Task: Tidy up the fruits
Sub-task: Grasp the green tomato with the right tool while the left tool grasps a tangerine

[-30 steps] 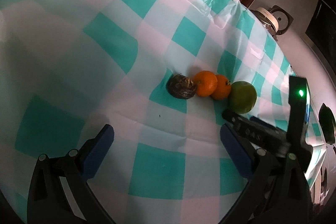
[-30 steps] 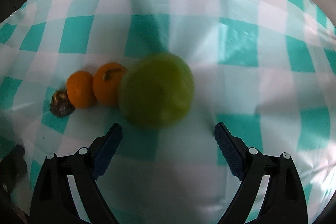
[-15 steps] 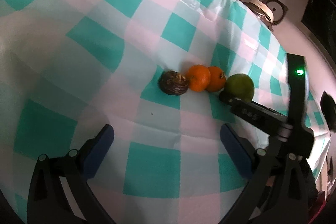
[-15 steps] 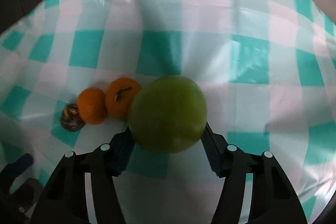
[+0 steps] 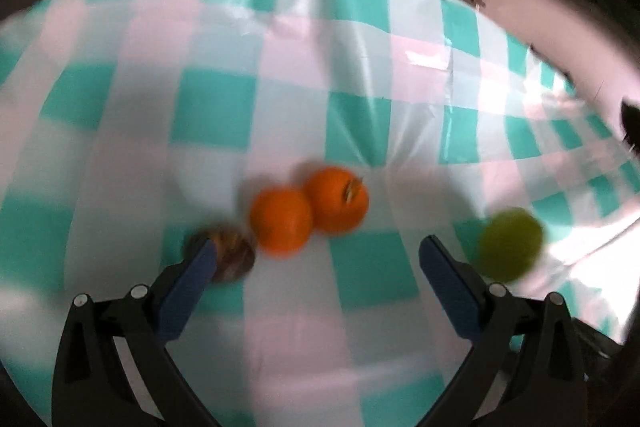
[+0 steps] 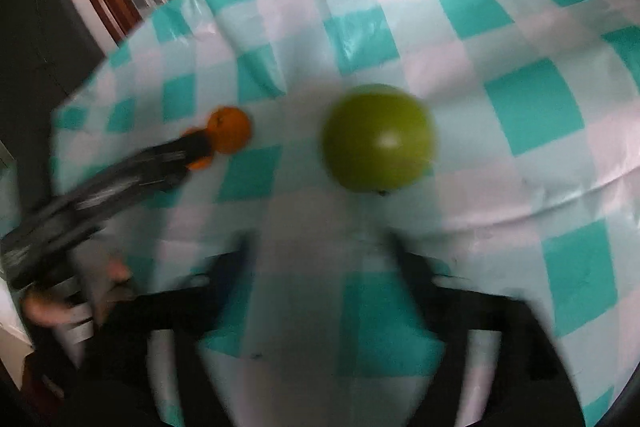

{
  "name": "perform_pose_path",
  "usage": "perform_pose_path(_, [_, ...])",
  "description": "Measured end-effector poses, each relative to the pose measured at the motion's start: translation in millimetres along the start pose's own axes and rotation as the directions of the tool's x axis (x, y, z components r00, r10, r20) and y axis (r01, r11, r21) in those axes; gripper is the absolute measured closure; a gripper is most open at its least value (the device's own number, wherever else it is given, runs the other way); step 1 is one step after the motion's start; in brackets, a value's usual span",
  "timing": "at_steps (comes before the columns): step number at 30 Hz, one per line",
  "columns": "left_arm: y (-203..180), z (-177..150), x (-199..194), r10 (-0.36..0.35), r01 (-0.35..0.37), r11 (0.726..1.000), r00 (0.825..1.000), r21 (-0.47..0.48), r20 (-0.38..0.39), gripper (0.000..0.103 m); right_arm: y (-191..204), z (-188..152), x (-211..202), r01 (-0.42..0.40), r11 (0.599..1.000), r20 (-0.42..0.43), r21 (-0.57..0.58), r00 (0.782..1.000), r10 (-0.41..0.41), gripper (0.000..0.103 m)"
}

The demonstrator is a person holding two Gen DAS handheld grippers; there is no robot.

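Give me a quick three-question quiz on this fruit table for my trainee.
1. True or false: the green fruit touches the oranges.
2. How many oranges lie on the checked cloth?
3. Which fruit sits right at a fingertip of the left gripper? A green fruit; B dark brown fruit; C none.
Key: 1 false; 2 two; 3 B.

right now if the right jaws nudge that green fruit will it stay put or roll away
It will likely roll: the green fruit looks round and sits free on the smooth checked tablecloth, touching nothing. Its skin shows a glossy highlight, so it may slip in a pinch. It looks firm, probably not fragile.
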State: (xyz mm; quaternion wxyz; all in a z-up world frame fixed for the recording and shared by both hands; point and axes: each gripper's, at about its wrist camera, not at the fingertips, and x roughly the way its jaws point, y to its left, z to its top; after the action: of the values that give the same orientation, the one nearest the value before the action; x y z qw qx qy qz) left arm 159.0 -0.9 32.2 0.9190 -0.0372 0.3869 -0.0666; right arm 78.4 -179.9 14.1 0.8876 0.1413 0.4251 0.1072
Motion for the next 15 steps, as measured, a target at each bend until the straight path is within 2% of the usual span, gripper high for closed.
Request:
perform_pose_path(1, [-9,6,8,0.022,-0.022,0.998,1.000,0.050,-0.004,0.002,-1,0,-3,0.018,1.000,0.018,-0.002,1.000,-0.017,0.014])
perform_pose_path(3, [-24,12,20,0.062,-0.059,0.987,0.998,0.147,-0.011,0.002,0,0,3,0.010,1.000,0.000,0.004,1.000,-0.010,0.014])
perform_pose_path(4, [-33,13,30,0.099,-0.093,0.972,0.995,0.215,-0.017,0.002,0,0,5,0.008,1.000,-0.008,0.013,1.000,-0.008,0.014])
perform_pose_path(6, [-41,14,40,0.129,-0.118,0.953,0.991,0.280,-0.023,0.003,-4,0,4,-0.009,0.999,-0.002,0.037,1.000,0.009,0.014])
perform_pose_path(7, [-43,16,42,0.136,-0.123,0.945,0.991,0.302,-0.021,0.006,-8,0,3,-0.023,0.998,0.004,0.053,1.000,0.023,0.014])
perform_pose_path(10, [-45,16,47,0.191,-0.182,0.913,0.981,0.365,0.011,0.029,-16,0,1,-0.035,0.995,0.019,0.090,0.999,0.033,0.014])
perform_pose_path(13, [-50,13,46,0.179,-0.180,0.886,0.983,0.428,0.043,0.035,-33,1,-9,0.008,0.986,0.062,0.167,0.998,-0.019,0.014])
perform_pose_path(15, [-53,13,45,0.167,-0.179,0.875,0.984,0.450,0.066,0.045,-40,2,-9,0.012,0.982,0.057,0.191,0.998,-0.023,0.013])
